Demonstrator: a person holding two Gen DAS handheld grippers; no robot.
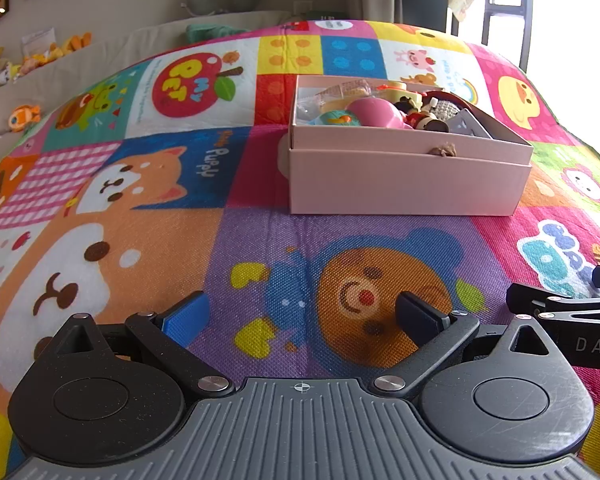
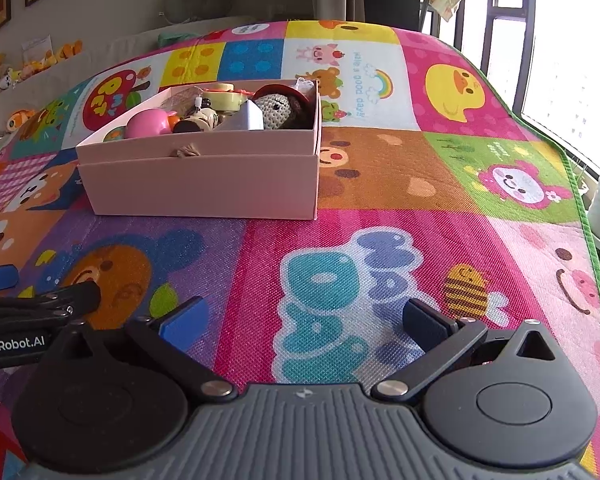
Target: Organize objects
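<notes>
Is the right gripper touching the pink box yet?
Apart. The right wrist view shows the right gripper, fingers spread and empty, with a wide band of bare play mat between its fingertips and the pink box.

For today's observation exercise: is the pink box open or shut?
Open. The pink box has no lid on top, and toys such as the pink ball show inside.

Play mat [image 2: 380,208] — "Have a good day!"; gripper [image 2: 16,340] — "GenRobot.AI".
</notes>
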